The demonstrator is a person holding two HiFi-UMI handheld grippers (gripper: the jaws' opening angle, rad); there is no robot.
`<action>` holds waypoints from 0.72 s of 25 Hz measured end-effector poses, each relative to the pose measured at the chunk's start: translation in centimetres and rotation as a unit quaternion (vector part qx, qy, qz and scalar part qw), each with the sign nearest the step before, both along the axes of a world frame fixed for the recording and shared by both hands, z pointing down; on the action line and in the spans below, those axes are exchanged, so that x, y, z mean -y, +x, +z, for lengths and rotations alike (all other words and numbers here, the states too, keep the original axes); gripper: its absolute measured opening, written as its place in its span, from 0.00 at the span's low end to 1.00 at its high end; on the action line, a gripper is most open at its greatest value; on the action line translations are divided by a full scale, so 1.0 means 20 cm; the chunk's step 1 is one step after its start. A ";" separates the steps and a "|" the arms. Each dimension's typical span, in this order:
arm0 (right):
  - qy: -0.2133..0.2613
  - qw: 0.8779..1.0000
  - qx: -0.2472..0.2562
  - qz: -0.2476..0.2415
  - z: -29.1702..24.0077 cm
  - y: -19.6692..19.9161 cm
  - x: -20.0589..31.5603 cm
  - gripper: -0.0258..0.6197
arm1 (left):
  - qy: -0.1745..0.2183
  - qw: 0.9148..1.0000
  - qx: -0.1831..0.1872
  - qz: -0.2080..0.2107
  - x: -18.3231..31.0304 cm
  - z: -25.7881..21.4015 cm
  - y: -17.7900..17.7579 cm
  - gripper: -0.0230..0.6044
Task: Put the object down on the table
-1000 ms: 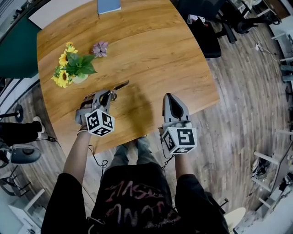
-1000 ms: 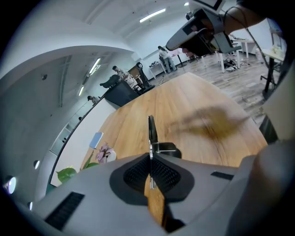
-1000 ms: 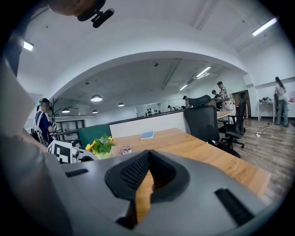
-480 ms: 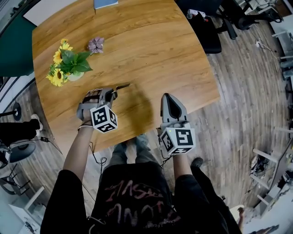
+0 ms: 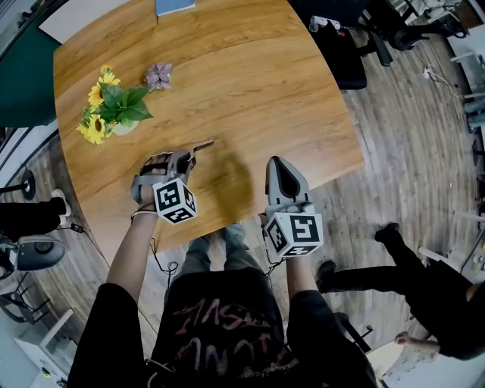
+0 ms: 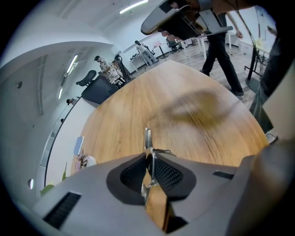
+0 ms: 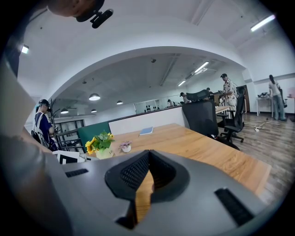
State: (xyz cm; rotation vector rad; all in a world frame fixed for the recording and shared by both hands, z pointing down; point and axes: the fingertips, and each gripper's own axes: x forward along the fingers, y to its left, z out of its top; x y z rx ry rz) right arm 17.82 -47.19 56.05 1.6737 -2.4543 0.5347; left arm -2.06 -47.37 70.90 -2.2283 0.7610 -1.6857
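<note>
A thin metal utensil (image 5: 202,144) pokes out ahead of my left gripper (image 5: 188,155), low over the wooden table (image 5: 250,83) near its front edge. In the left gripper view the utensil (image 6: 147,138) stands edge-on between the two dark pads, which still touch it; the left gripper (image 6: 150,156) has its jaws opening. My right gripper (image 5: 279,162) hovers over the table's front edge to the right. Its jaws meet at the tips with nothing between them, as the right gripper view (image 7: 148,157) shows.
A vase of sunflowers (image 5: 111,112) and a small purple flower pot (image 5: 159,74) stand on the table's left side. A blue book (image 5: 174,6) lies at the far edge. A black chair (image 5: 341,54) is beyond the right corner. A person (image 5: 424,292) walks on the floor at lower right.
My left gripper has drifted slightly nearer to me with the utensil still between its jaws. A person has walked into view at the lower right. The right gripper has barely moved.
</note>
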 end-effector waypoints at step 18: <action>0.005 1.000 -0.004 -0.005 -0.02 0.00 -0.03 0.05 | -0.048 0.998 -0.027 -0.021 -0.09 0.07 0.03 0.31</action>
